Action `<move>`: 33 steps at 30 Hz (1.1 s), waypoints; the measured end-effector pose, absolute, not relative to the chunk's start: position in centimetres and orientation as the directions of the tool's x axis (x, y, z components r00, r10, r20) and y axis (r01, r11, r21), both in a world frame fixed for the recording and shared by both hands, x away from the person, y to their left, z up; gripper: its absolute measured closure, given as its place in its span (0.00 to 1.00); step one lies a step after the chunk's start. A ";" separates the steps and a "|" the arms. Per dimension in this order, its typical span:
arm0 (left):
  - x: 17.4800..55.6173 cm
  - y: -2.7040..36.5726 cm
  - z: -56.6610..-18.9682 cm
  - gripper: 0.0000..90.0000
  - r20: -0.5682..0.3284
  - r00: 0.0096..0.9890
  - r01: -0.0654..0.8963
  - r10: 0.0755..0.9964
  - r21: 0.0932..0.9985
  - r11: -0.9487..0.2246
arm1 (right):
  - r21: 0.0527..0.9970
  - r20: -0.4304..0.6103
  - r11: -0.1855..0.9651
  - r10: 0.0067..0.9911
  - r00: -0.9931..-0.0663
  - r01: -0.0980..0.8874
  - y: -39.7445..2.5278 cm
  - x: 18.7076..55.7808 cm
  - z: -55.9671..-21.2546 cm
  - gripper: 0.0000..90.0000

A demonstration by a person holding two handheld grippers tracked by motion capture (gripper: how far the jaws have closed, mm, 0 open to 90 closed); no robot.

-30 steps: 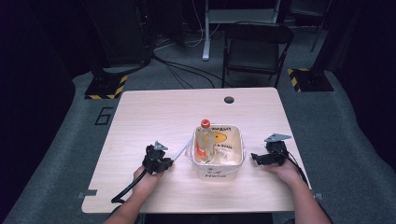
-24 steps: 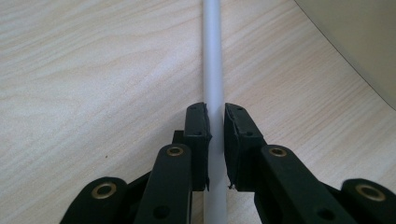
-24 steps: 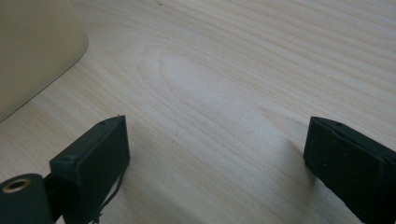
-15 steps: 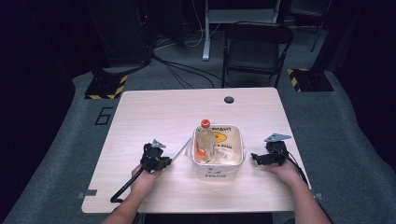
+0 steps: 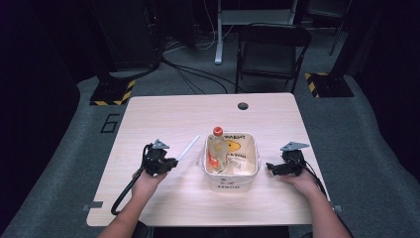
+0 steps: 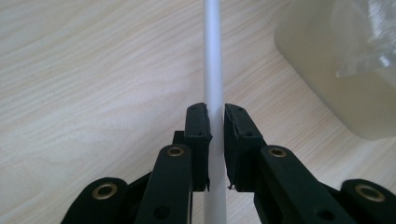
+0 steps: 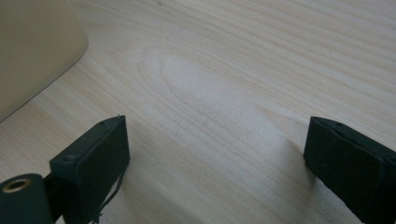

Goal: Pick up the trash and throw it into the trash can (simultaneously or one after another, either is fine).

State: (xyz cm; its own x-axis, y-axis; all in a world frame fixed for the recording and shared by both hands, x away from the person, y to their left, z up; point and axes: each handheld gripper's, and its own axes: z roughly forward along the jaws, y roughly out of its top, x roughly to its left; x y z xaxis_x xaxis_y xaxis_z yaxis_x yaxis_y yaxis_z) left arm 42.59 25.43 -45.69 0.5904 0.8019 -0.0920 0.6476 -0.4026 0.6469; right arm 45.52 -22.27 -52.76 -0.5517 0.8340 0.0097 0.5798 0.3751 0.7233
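On table (image 5: 158,116): one tub (image 5: 250,163), one bottle (image 5: 216,148), one straw (image 5: 188,148).

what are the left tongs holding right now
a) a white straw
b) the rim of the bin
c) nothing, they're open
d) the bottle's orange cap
a: in the left gripper view the left tongs are shut on the white straw, which runs up between the two black jaws over the table, short of the bin where the bottle stands.
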 end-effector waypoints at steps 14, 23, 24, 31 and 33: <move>42.5 25.2 -43.0 0.89 -0.090 0.605 0.622 0.791 0.674 -0.399 | 0.724 0.009 0.376 0.834 -0.552 0.579 -22.3 45.5 -52.8 0.07; 42.4 25.7 -40.5 0.89 -0.071 0.627 0.596 0.776 0.685 -0.419 | 0.724 0.009 0.375 0.834 -0.552 0.579 -22.3 45.5 -52.8 0.07; 42.4 25.7 -40.3 0.89 -0.073 0.626 0.594 0.777 0.690 -0.414 | 0.724 0.009 0.376 0.834 -0.552 0.579 -22.3 45.5 -52.8 0.07; 42.3 26.2 -38.0 0.89 -0.057 0.645 0.567 0.762 0.704 -0.427 | 0.724 0.009 0.375 0.834 -0.552 0.579 -22.3 45.5 -52.8 0.07; 42.2 26.3 -37.4 0.89 -0.053 0.648 0.561 0.760 0.708 -0.428 | 0.724 0.009 0.375 0.834 -0.551 0.579 -22.3 45.5 -52.8 0.07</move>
